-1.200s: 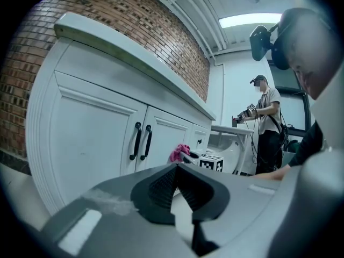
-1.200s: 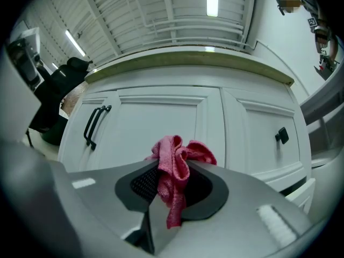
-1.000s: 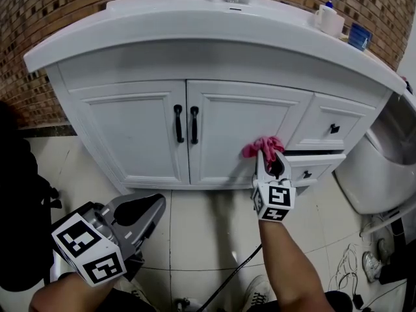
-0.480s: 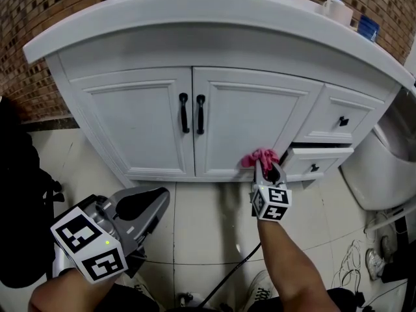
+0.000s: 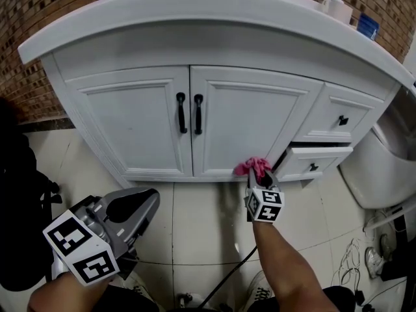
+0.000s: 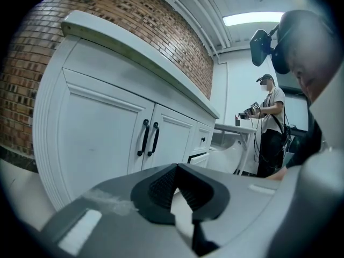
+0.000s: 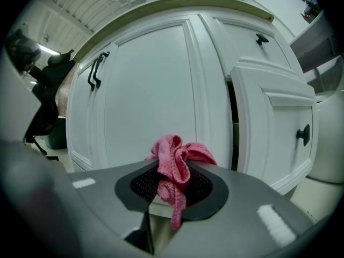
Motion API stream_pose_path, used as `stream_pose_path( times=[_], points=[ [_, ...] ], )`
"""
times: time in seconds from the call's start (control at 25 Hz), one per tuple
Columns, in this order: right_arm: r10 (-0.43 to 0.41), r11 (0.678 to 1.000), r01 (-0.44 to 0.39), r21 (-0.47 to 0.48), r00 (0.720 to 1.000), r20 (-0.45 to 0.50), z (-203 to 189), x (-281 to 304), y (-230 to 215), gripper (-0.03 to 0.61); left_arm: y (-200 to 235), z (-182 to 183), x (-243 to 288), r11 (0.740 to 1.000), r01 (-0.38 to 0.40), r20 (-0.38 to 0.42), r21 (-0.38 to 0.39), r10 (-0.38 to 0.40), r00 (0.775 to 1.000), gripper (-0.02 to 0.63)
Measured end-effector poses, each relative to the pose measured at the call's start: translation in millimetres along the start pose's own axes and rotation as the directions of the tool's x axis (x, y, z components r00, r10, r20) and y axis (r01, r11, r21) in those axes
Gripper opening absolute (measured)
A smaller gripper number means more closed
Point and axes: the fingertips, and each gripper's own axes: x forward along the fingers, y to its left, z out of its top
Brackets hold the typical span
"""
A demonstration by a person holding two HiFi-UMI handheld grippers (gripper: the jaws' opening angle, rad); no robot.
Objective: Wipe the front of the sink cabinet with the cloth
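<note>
Cloth (image 5: 253, 167), pink and bunched, is pinched in the right gripper (image 5: 258, 173) at the foot of the right-hand door (image 5: 244, 119) of the sink cabinet (image 5: 117, 125), just beside the ajar drawer (image 5: 316, 160). In the head view it looks pressed to the door's bottom rail. The left gripper (image 5: 143, 203) hangs well apart over the floor tiles (image 5: 195, 226), idle.

The left gripper view shows its jaws pressed together on nothing. It also shows a second person (image 6: 270, 125) standing far off past the cabinet, whom neither other view shows.

The right gripper view shows the jaws clamped on the cloth's middle with a loose tail hanging, and the dark gap behind the drawer front. It leaves contact with the door unsure.

To wipe well, I judge the wad should press flat on the panel and travel in overlapping passes, clear of the drawer edge where the tail could snag.
</note>
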Motion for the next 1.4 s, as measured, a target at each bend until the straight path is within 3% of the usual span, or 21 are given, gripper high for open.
stream_pose_path(
  times=[0.32, 0.72, 1.0, 1.12, 1.24, 1.4],
  points=[
    [0.0, 0.998, -0.006, -0.058, 0.995, -0.095, -33.9, 7.4, -0.6, 0.101, 9.9, 1.9, -9.0, 1.0, -0.019, 0.011, -0.009, 0.019, 1.0, 0.006],
    [-0.008, 0.997, -0.003, -0.077, 0.99, -0.142, -45.9, 8.2, 1.5, 0.101, 8.2, 4.5, -14.7, 1.0, -0.006, 0.02, -0.012, 0.007, 1.0, 0.006],
    [0.051, 0.996, -0.071, -0.056, 0.951, -0.305, -70.6, 4.5, 10.1, 0.101, 6.4, 7.0, -14.4, 1.0, -0.013, 0.04, -0.006, 0.013, 0.999, 0.006],
    [0.079, 0.994, -0.098, -0.042, 0.941, -0.329, -75.1, -7.1, 20.4, 0.101, 4.0, 7.4, -15.5, 1.0, -0.02, 0.044, -0.009, 0.021, 0.999, 0.006],
    [0.109, 0.992, -0.124, -0.037, 0.958, -0.266, -48.5, -16.2, 39.1, 0.101, 2.1, 10.9, -17.6, 1.0, -0.021, 0.051, -0.008, 0.022, 0.998, 0.006],
    [0.12, 0.989, -0.121, -0.085, 0.993, -0.024, 41.9, -30.4, 66.5, 0.101, 5.4, 17.8, -21.8, 0.999, -0.036, 0.069, 0.002, 0.036, 0.997, 0.006]
  ],
)
